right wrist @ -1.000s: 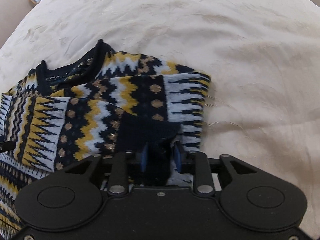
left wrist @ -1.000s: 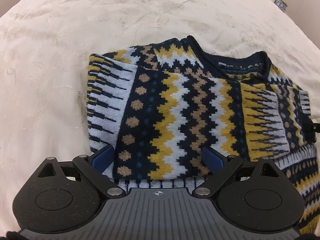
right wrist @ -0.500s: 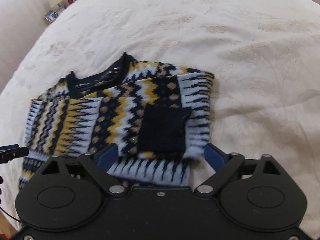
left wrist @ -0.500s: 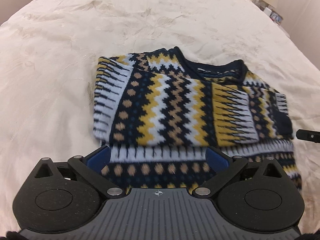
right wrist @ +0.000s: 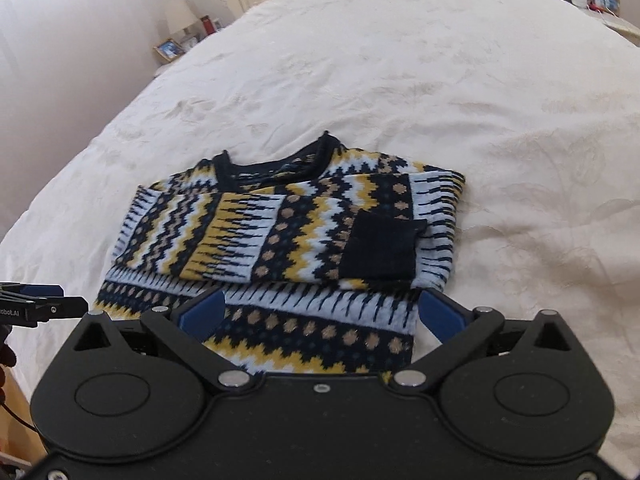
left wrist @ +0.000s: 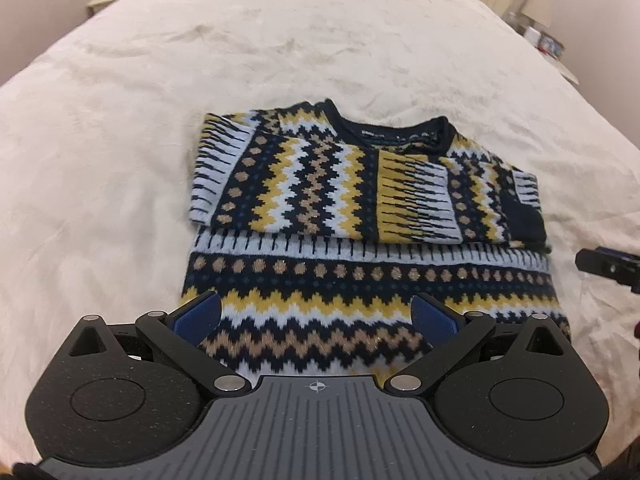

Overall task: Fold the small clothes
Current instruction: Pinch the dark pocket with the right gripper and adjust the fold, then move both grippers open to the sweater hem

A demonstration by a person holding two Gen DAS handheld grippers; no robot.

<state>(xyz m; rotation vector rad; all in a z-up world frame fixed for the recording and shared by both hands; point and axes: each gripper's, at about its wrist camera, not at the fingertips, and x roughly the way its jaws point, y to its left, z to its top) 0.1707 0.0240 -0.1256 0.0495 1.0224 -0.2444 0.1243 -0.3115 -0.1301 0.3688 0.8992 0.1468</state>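
Knit jumper flat on the bed, both sleeves now folded across the chest.
Left view: left gripper has backed up off the fabric, fingers wide apart, nothing between them. Right view: right gripper just let go of the dark cuff, jaws opening to full, also empty. Hem half unfolded; probably next. Bed around it bare, nightstand clutter well apart.

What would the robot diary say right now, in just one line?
stage: sleeves folded in | sweater: flat on bed | left gripper: open, empty | right gripper: opening, empty
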